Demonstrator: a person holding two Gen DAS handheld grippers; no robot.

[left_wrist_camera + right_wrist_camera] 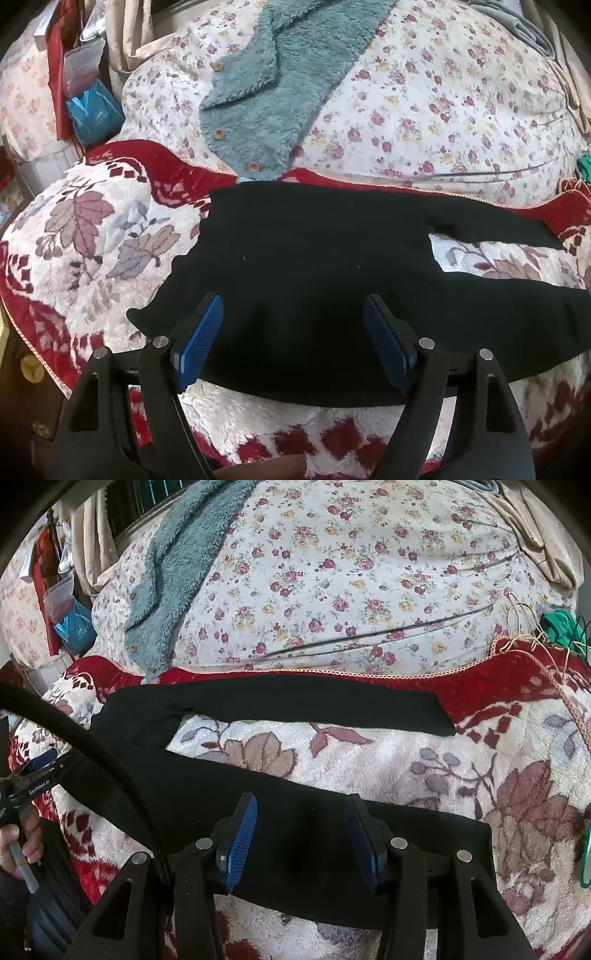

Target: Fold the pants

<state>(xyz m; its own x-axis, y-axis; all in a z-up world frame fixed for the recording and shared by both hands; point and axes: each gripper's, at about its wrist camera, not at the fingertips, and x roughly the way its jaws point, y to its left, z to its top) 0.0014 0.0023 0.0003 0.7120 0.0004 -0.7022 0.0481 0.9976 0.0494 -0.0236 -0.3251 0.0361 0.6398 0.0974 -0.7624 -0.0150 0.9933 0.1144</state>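
Note:
Black pants [295, 258] lie flat on a red and white leaf-pattern blanket [92, 236], legs spread apart and running to the right. My left gripper [293, 306] is open, its blue pads over the waist end near the front edge. In the right wrist view the pants [258, 701] show both legs, far one and near one. My right gripper [301, 808] is open over the near leg, close to its cuff end. The left gripper also shows in the right wrist view [37, 771] at far left, held by a hand.
A teal fleece garment with wooden buttons [266, 96] lies on a floral quilt [443, 103] behind the blanket. Bags and curtains [85, 81] crowd the far left. A black cable [92, 760] crosses the right wrist view. Green hangers [561, 627] lie far right.

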